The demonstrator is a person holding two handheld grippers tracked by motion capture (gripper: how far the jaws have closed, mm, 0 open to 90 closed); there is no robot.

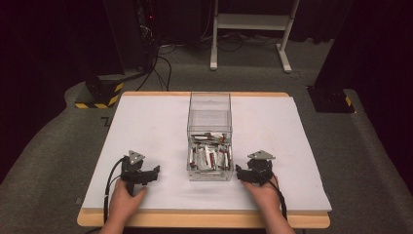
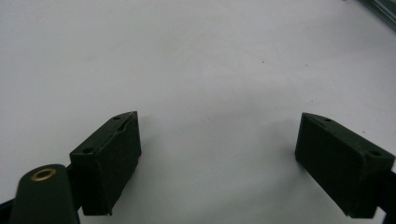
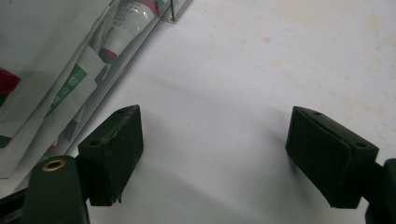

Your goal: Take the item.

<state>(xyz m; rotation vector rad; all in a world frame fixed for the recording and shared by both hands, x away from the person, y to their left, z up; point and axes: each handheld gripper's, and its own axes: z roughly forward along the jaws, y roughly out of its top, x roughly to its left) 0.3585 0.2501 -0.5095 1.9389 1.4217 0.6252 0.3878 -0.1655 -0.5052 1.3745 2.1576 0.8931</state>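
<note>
A clear plastic box (image 1: 209,136) stands in the middle of the white table top (image 1: 146,122), with several white, red and green sachets (image 1: 208,155) piled in its near half. My left gripper (image 1: 155,170) rests on the table to the box's left, held in a hand, jaws wide apart over bare white surface (image 2: 219,140). To the right of the box sits my right gripper (image 1: 239,171), also open with nothing between its jaws (image 3: 215,140). In the right gripper view the box wall (image 3: 135,51) and sachets (image 3: 56,88) lie just left of the left jaw.
The table's wooden edge (image 1: 204,219) runs along the front. Beyond the table are a white metal frame (image 1: 251,29), dark equipment with cables (image 1: 146,39) and yellow-black striped bases (image 1: 100,95) on grey carpet.
</note>
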